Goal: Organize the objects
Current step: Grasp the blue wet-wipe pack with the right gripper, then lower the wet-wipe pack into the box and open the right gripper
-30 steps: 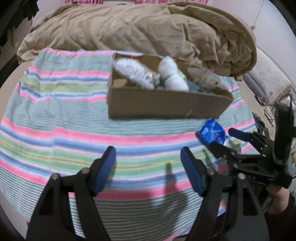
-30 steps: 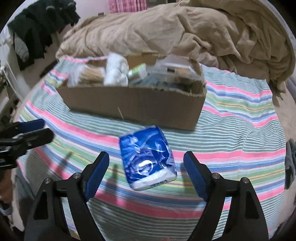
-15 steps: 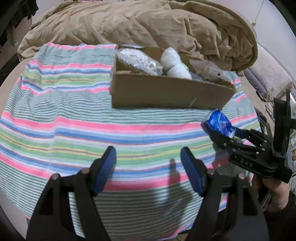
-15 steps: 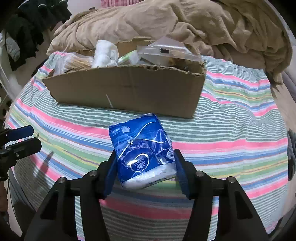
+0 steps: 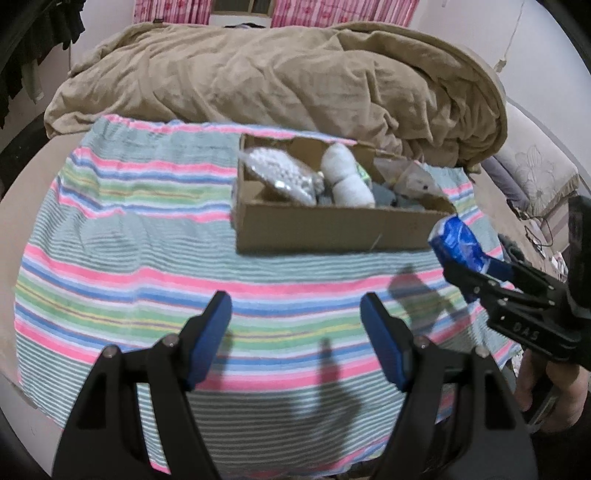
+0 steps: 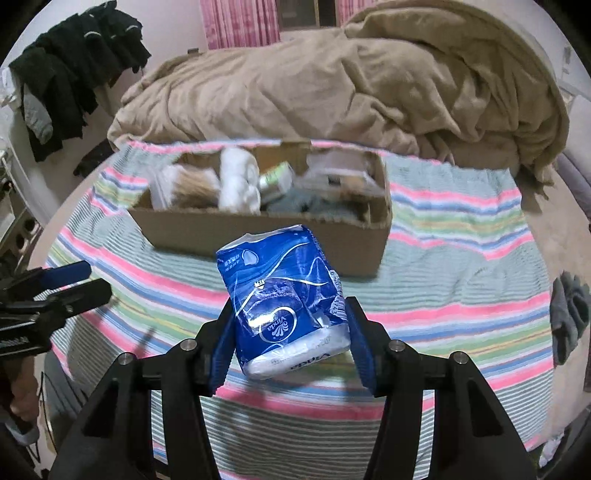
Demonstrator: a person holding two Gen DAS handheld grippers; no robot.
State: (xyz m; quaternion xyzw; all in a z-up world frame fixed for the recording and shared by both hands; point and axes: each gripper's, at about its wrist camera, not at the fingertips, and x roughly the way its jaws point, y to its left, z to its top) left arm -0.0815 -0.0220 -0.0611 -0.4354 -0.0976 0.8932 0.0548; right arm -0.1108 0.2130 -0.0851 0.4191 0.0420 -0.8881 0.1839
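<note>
My right gripper is shut on a blue tissue pack and holds it lifted above the striped towel, just in front of the cardboard box. The pack also shows in the left wrist view, at the box's right end, with the right gripper around it. The box holds a bag of white beads, white rolls and several other items. My left gripper is open and empty over the towel, in front of the box.
A crumpled tan blanket lies heaped behind the box. Dark clothes hang at the far left. A grey cloth lies off the towel's right edge. Pink curtains hang at the back.
My right gripper closed on the blue tissue pack and lifted it off the towel toward the box. The left gripper stayed open and pulled back slightly.
</note>
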